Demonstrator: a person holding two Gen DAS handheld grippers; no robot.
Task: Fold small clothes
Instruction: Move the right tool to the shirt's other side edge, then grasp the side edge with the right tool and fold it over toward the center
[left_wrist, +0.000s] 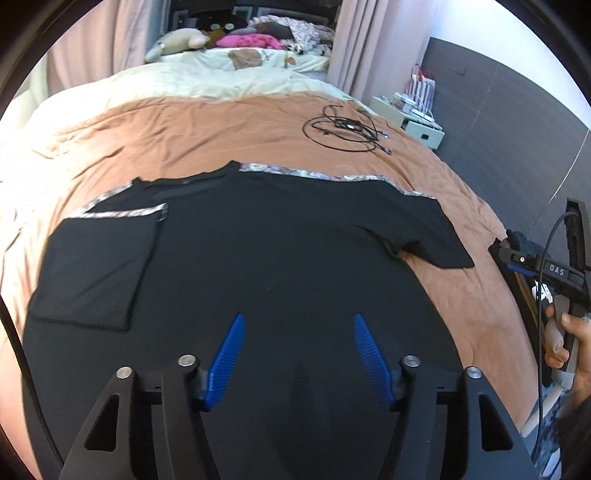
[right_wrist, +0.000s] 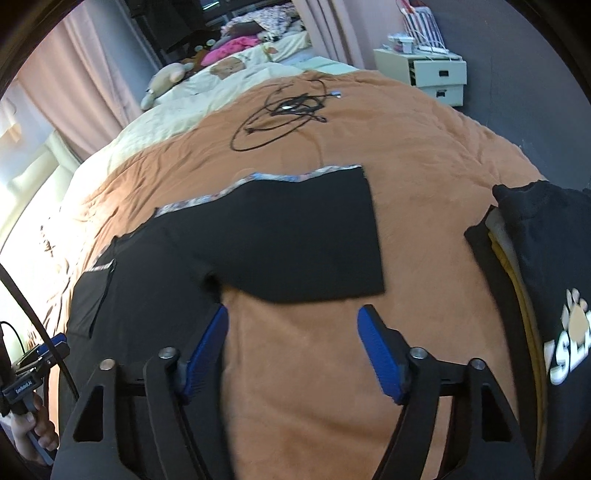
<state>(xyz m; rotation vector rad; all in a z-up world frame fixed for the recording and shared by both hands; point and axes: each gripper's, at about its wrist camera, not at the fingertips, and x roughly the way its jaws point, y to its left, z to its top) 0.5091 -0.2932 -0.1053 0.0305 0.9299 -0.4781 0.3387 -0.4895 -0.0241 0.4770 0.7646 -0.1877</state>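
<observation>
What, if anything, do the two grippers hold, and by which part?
Nothing is held. The left gripper hangs open over the black T-shirt; the right gripper is open over the orange bedspread.

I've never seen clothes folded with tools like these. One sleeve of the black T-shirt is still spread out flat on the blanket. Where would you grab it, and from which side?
Probably at the outer cuff edge of the spread sleeve of the black T-shirt. That edge lies flat on the brown blanket with bare blanket beside it, so the open right gripper could come in from the near side, slip one finger under, pinch, and carry it inward.
</observation>
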